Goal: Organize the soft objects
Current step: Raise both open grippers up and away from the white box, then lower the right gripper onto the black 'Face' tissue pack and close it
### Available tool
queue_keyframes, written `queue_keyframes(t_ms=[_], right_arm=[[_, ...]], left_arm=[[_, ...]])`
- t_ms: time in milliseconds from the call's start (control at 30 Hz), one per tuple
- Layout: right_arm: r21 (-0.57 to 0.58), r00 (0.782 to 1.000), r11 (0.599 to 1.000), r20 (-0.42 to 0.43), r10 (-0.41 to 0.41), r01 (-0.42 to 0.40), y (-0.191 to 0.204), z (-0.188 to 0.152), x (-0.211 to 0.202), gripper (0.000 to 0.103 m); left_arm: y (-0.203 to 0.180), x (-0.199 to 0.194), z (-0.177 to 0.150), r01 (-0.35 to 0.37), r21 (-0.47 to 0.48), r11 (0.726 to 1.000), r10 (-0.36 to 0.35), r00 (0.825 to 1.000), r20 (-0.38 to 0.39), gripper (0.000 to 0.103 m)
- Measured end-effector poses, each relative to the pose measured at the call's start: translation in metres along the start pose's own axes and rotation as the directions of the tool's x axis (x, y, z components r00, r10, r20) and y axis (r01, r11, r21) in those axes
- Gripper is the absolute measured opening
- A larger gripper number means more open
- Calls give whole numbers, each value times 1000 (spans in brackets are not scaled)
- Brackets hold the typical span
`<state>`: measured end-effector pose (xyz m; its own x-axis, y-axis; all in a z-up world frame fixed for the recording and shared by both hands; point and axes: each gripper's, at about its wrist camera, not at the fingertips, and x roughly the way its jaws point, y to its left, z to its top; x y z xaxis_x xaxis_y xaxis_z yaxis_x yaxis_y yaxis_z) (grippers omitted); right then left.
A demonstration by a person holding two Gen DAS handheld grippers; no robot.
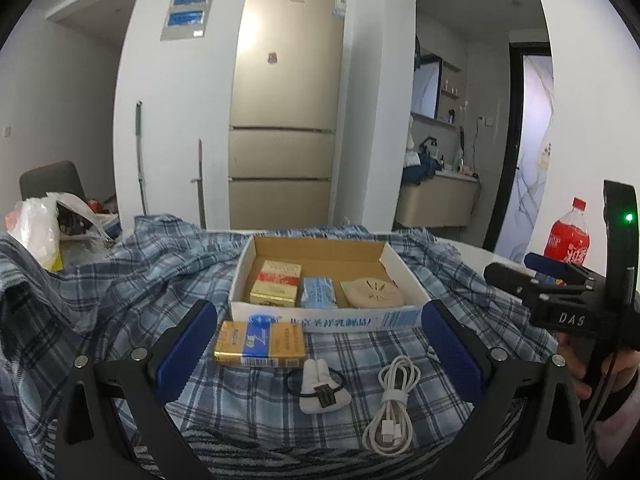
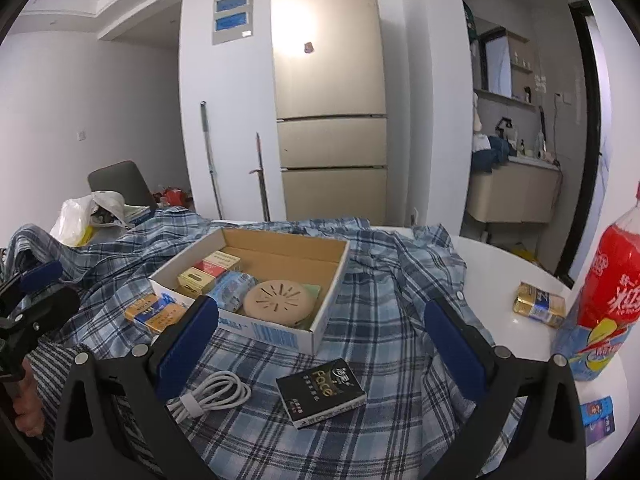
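A shallow cardboard box (image 1: 320, 318) (image 2: 320, 326) sits on a blue plaid cloth (image 1: 140, 280) (image 2: 380, 292). It holds small packs, a blue tissue pack (image 1: 318, 292) (image 2: 232, 286) and a round beige disc (image 1: 374, 293) (image 2: 278, 300). In front lie a yellow-blue pack (image 1: 259, 344) (image 2: 154, 314), a white plush hair tie (image 1: 320, 386), a coiled white cable (image 1: 394, 396) (image 2: 212, 396) and a black "Face" pack (image 2: 322, 392). My left gripper (image 1: 320, 356) is open above the pack and hair tie. My right gripper (image 2: 320, 360) is open above the black pack; it also shows in the left wrist view (image 1: 540, 276).
A red soda bottle (image 2: 608, 292) (image 1: 568, 236) stands at the right on the white table (image 2: 500, 280), with a gold pack (image 2: 538, 305) and a small blue packet (image 2: 598, 416) near it. A plastic bag (image 1: 36, 228) (image 2: 86, 216) sits at the far left. A fridge (image 1: 286, 120) stands behind.
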<state>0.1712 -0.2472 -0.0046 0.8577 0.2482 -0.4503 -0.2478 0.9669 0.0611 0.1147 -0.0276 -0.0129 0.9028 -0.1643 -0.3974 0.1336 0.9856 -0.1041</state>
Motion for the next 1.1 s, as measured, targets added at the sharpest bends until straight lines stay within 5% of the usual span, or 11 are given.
queue_keyframes(t_ms=[267, 400, 500, 833, 1100], right_arm=[[15, 999, 1000, -36, 25, -24, -3, 1, 3, 103], [-86, 995, 996, -100, -10, 1, 9, 8, 7, 103], [-153, 988, 987, -150, 29, -52, 14, 12, 10, 103], [-161, 895, 963, -427, 128, -214, 3, 1, 59, 103], [-165, 832, 953, -540, 128, -254, 4, -14, 89, 101]], left_arm=[[3, 16, -1, 5, -21, 1000, -6, 996, -86, 103], [0, 20, -3, 30, -11, 999, -31, 993, -118, 101], [-2, 25, -4, 39, -3, 999, -39, 987, -158, 98], [0, 45, -13, 65, -24, 998, -69, 961, -269, 89], [-3, 53, -16, 61, -17, 998, -63, 948, -311, 66]])
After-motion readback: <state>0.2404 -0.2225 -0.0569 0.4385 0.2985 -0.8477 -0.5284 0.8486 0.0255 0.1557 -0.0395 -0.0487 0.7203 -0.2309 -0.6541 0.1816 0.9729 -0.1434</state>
